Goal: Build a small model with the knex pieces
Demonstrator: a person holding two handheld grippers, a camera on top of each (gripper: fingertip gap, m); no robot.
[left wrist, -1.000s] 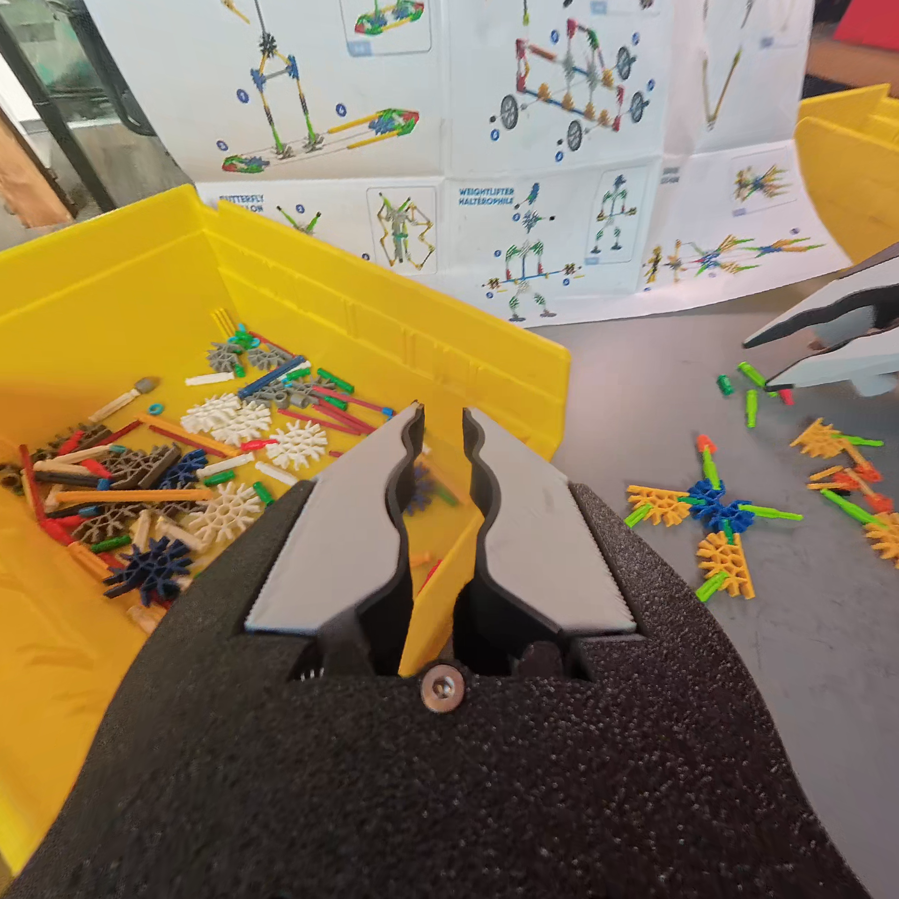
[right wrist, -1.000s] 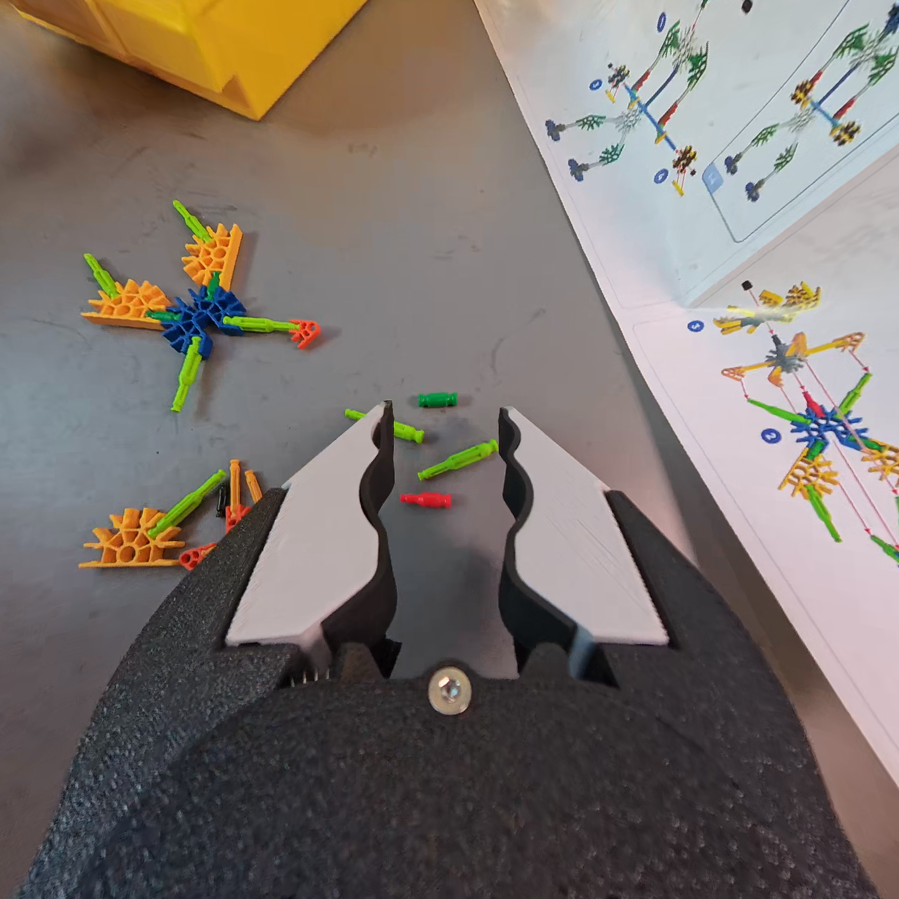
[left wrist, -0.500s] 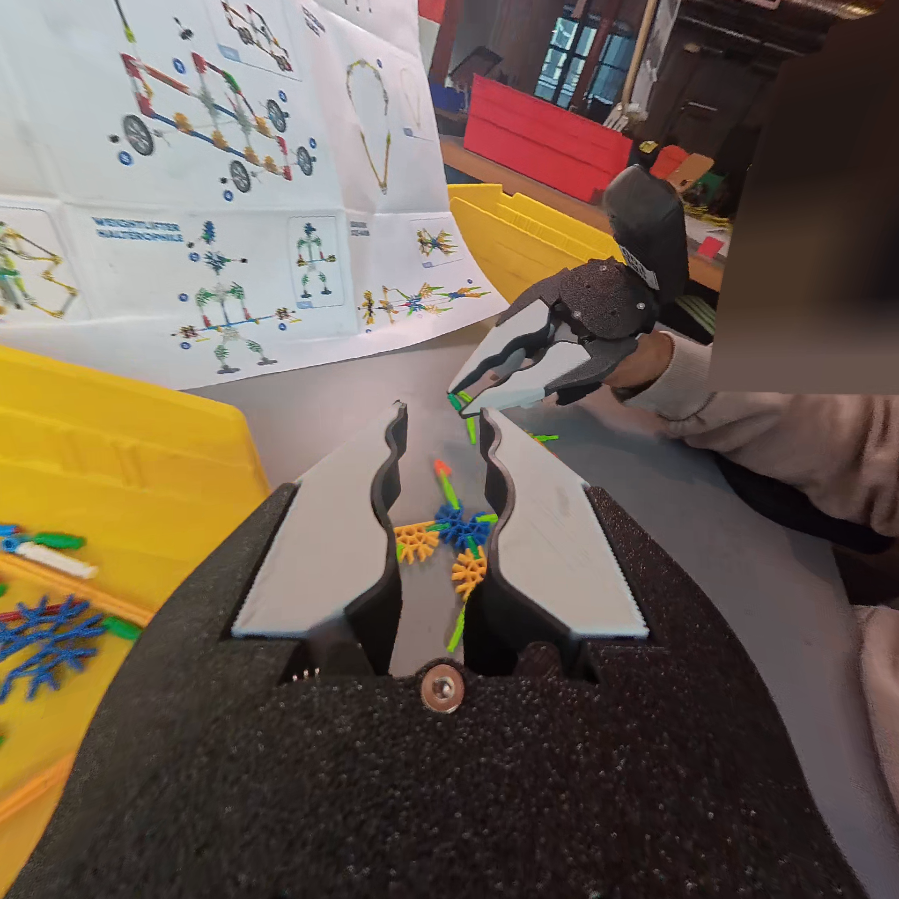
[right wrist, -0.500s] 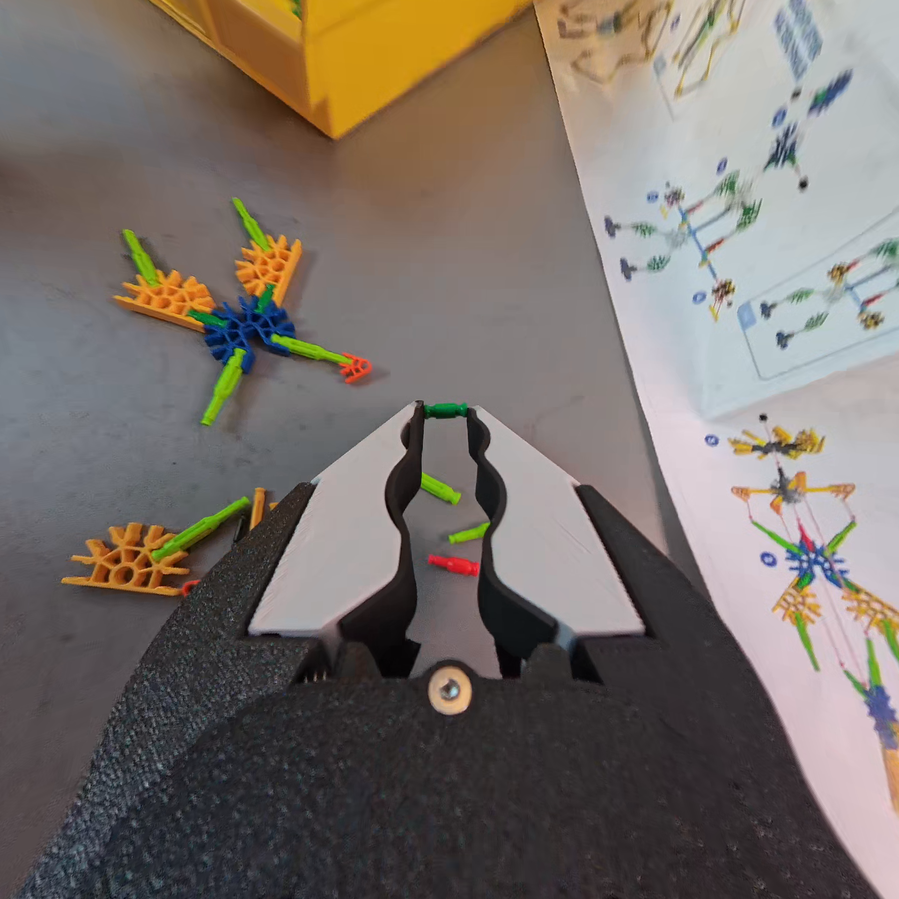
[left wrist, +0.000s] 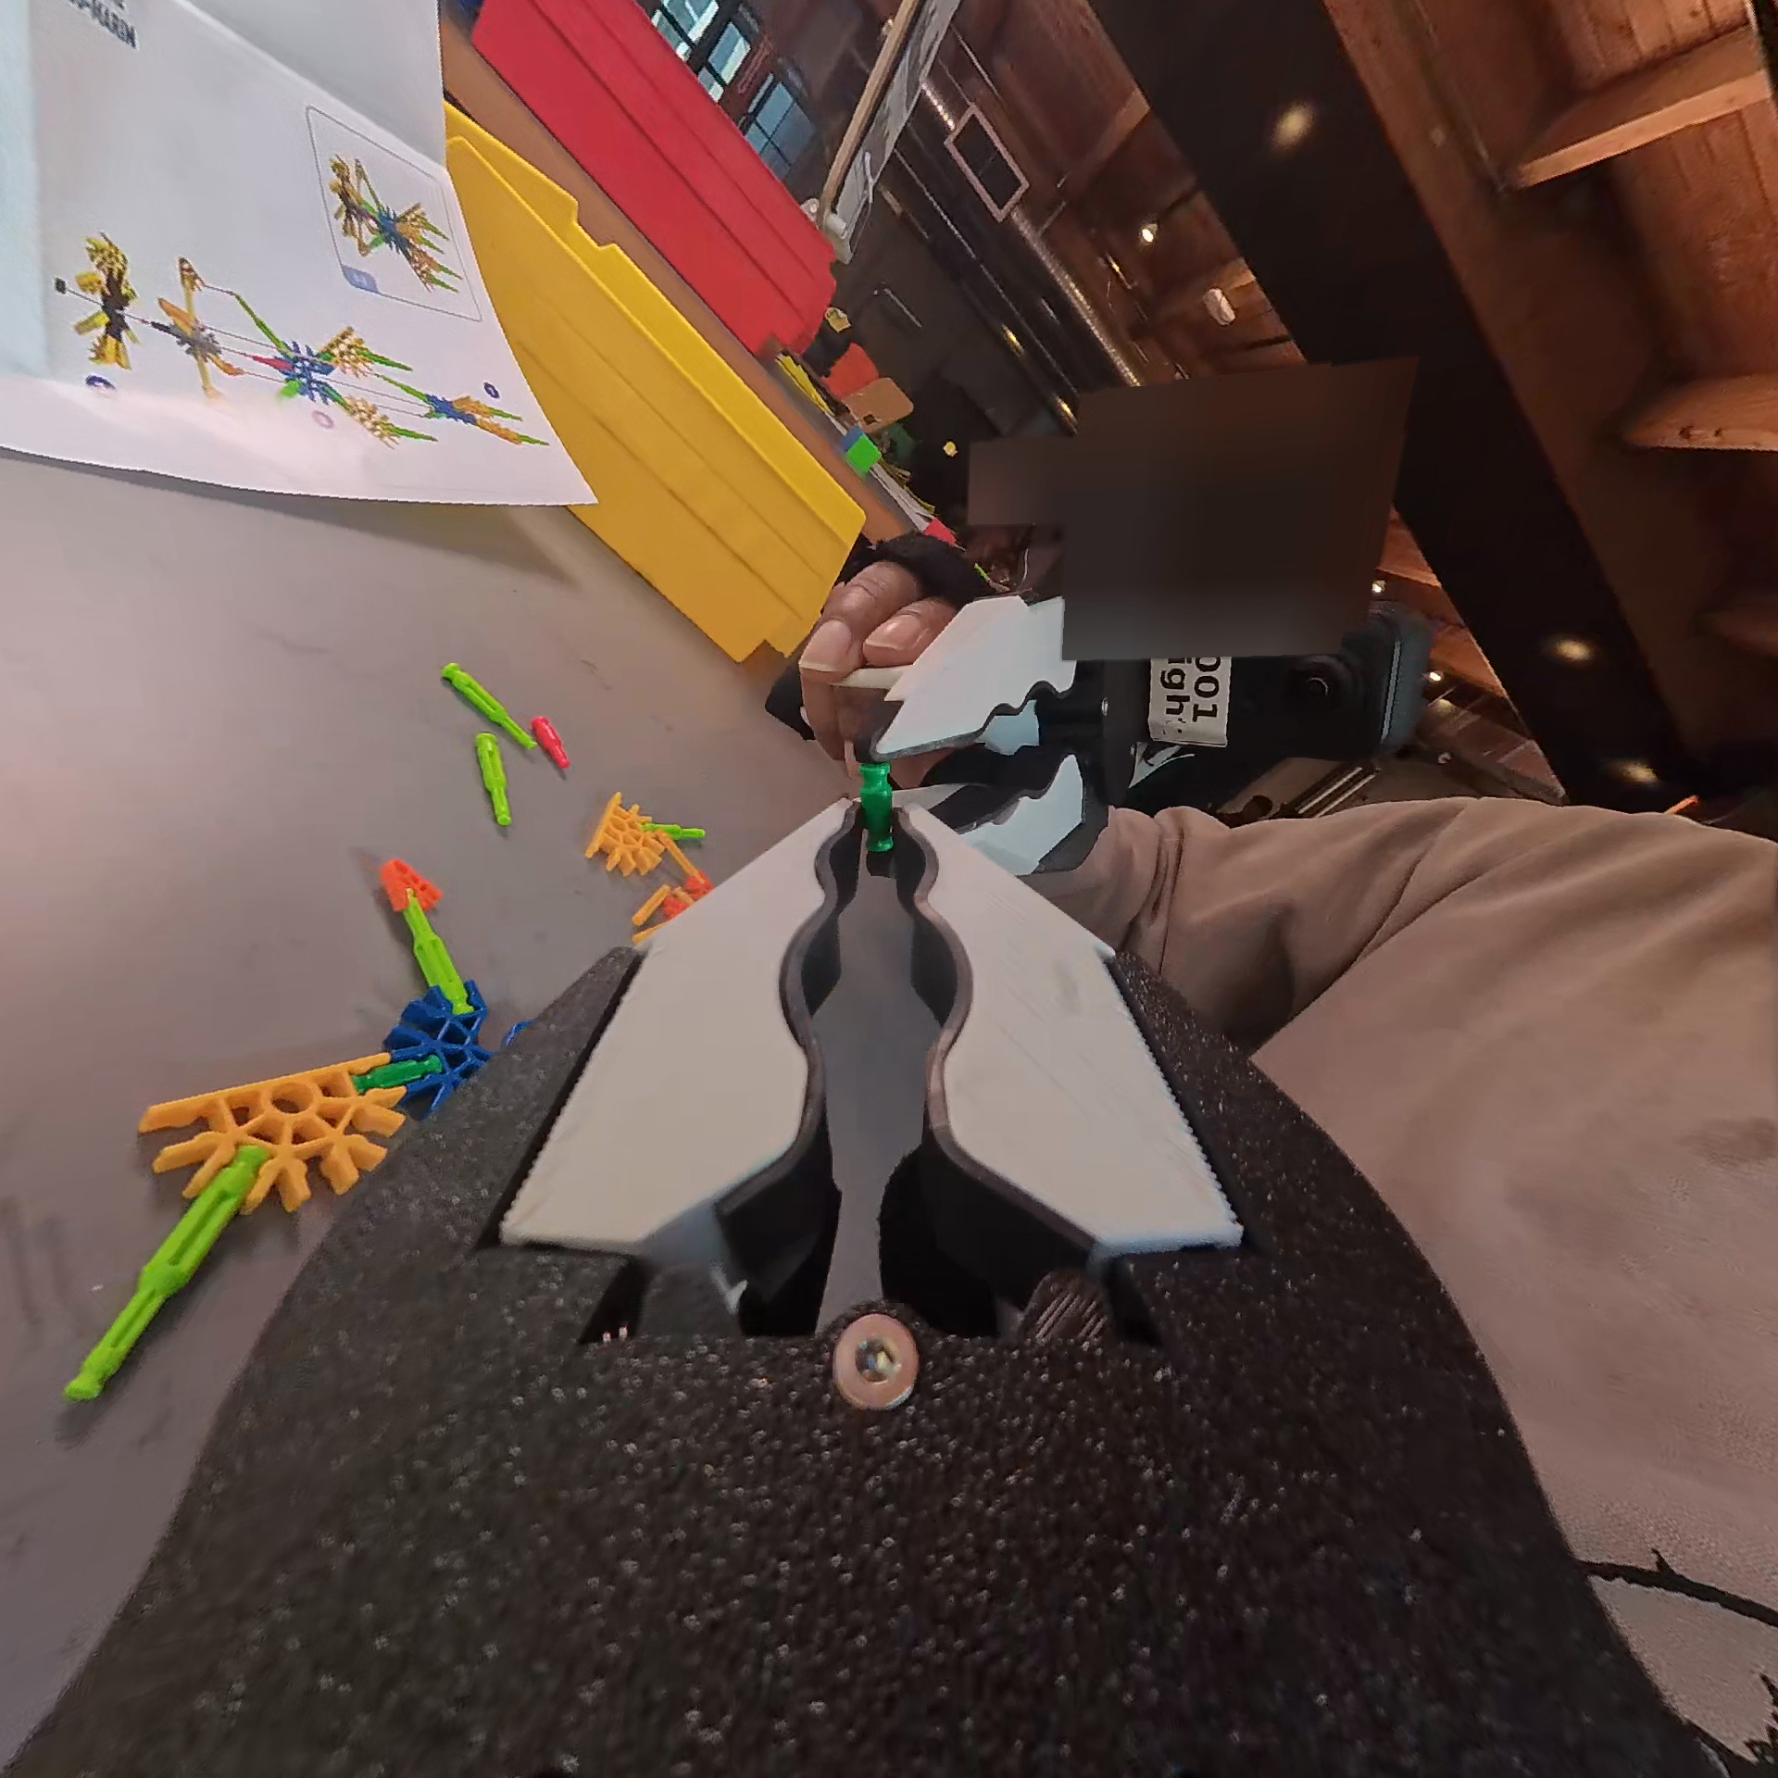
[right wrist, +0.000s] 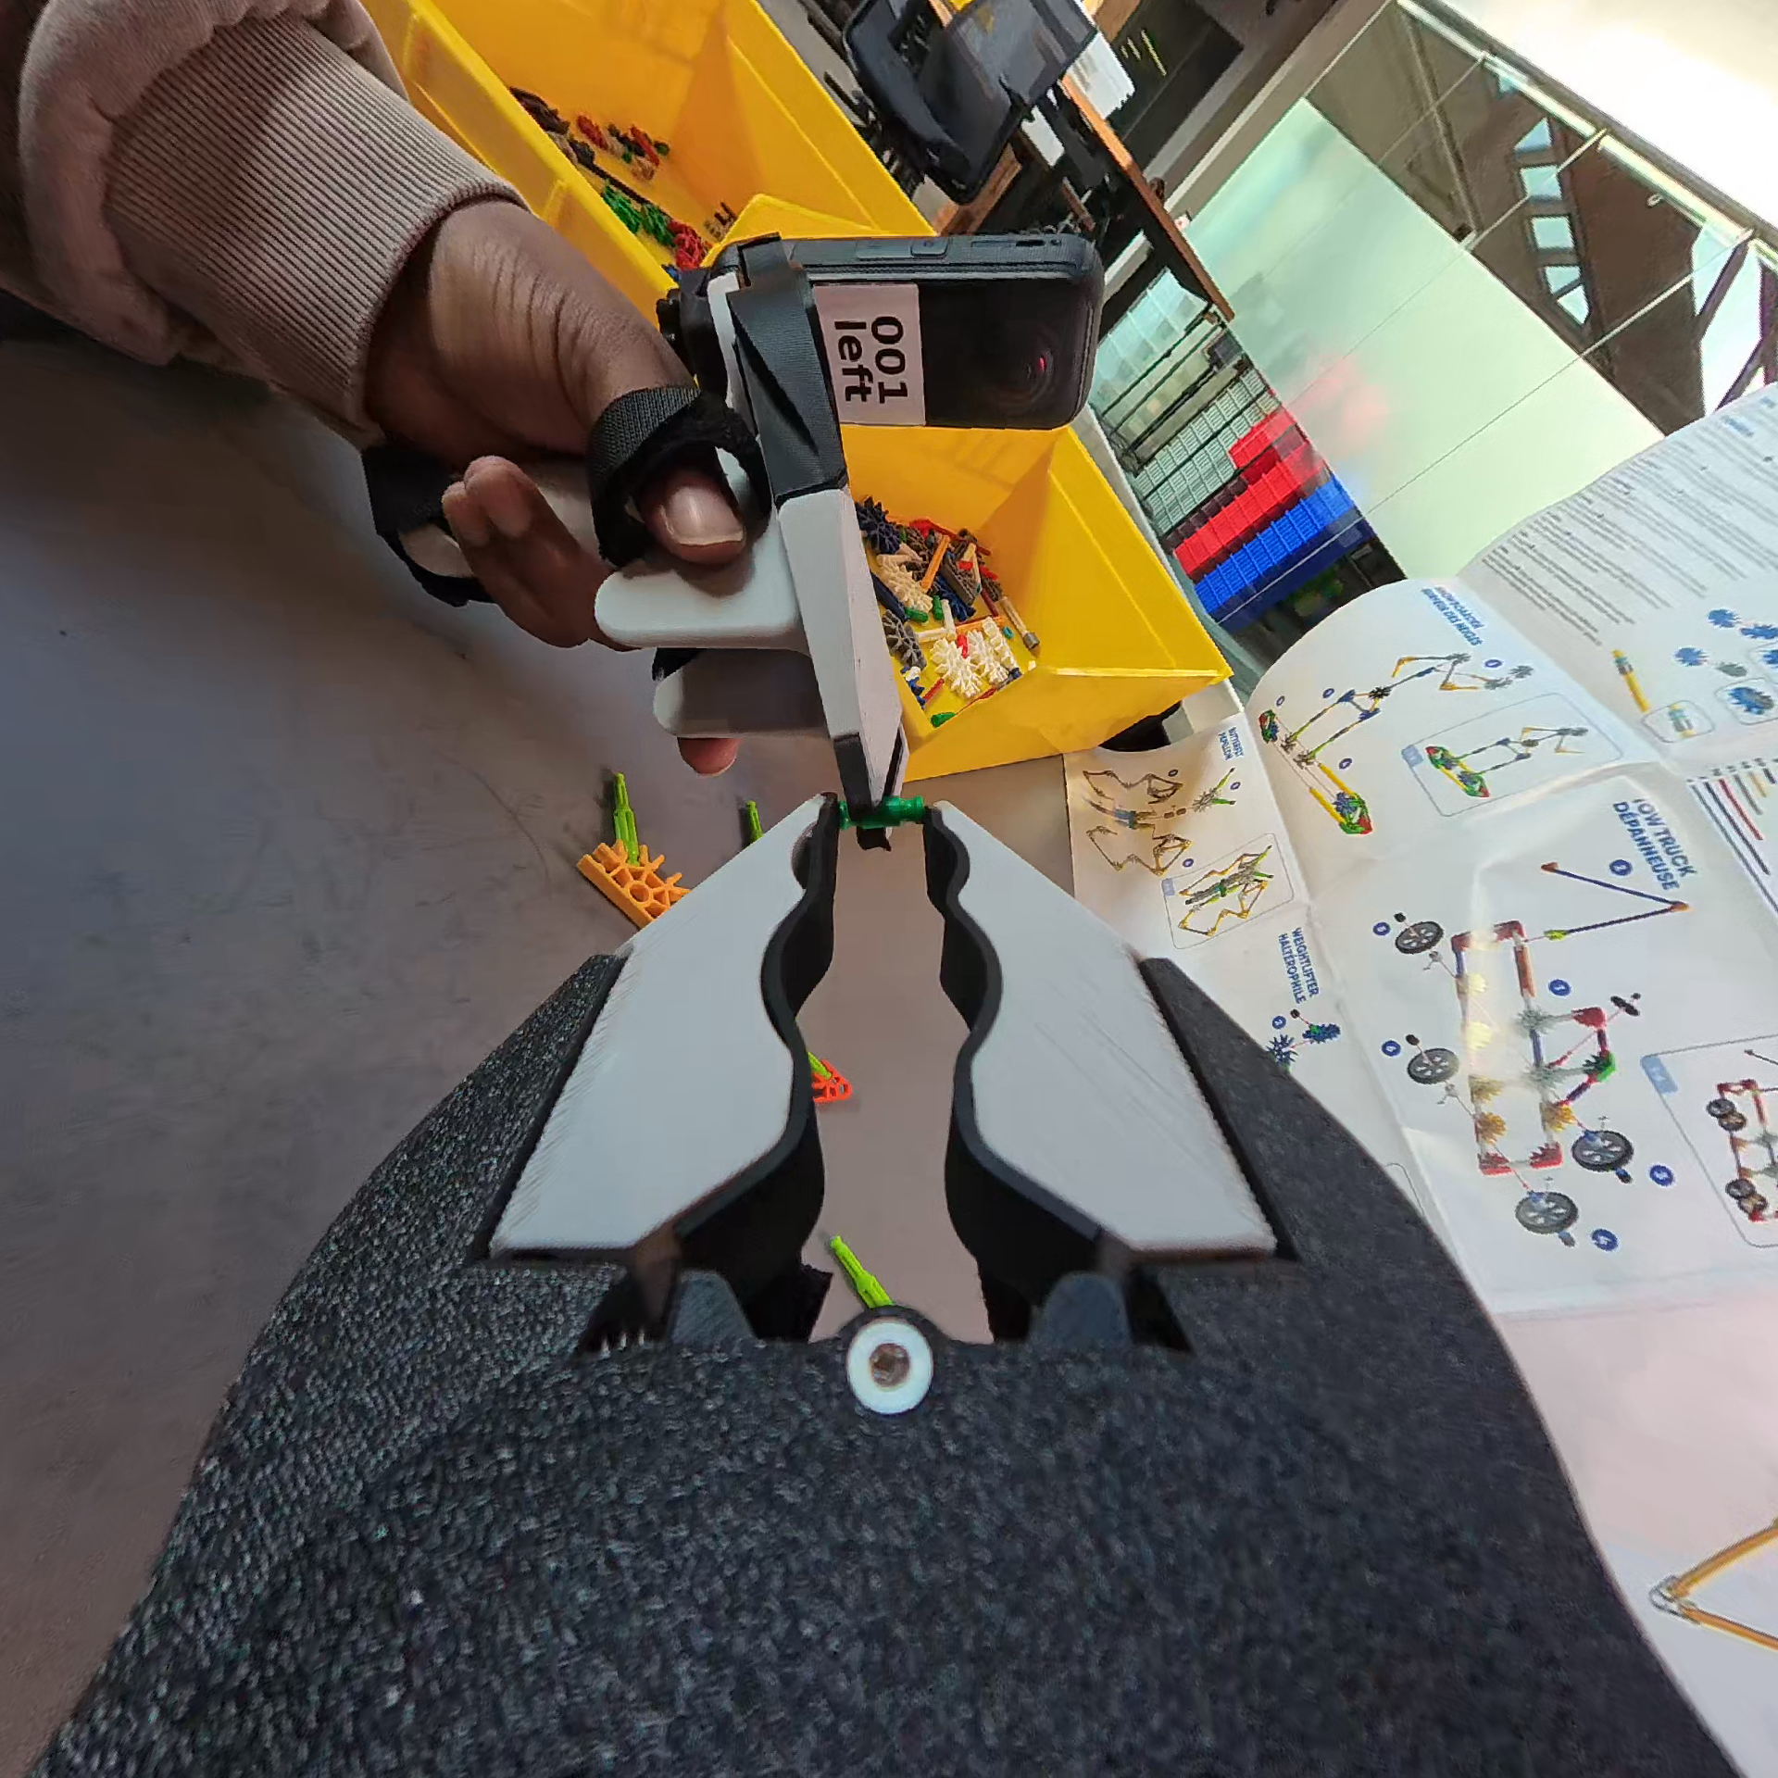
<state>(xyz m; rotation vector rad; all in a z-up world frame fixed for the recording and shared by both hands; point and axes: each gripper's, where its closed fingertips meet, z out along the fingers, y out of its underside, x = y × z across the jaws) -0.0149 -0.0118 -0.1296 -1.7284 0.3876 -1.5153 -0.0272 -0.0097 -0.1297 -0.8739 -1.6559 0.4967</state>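
- The right hand-held gripper (right wrist: 877, 818) has its jaws drawn in to a narrow gap and clamps a short dark green rod (right wrist: 900, 810) end to end between its 2 tips.
- 1 s ago these jaws stood wide over loose rods on the tabletop (left wrist: 241, 673). Half a second ago they closed on this rod down on the surface, and now the rod is lifted clear of it.
- The left hand-held gripper (left wrist: 877, 818) was over the yellow bin (right wrist: 1106, 577) 1 s ago. It has since swung across and meets the rod at right angles.
- Its jaws are almost together and appear to pinch the rod across its middle, so both hand-held grippers now hold the same piece.
- In the right wrist view the left tips come down from above onto the rod, and a person's hand (right wrist: 520, 385) works the handle.
- Under the pair lie 2 light green rods (left wrist: 491, 770), a red stub (left wrist: 550, 741), an orange fan piece (right wrist: 635, 880) and a blue-hubbed assembly (left wrist: 433, 1034), all apart from the held rod.
- The bin's front wall is close behind the left hand-held gripper.
- The instruction sheet (right wrist: 1443, 866) lies flat to the right. Bare tabletop opens toward the person.
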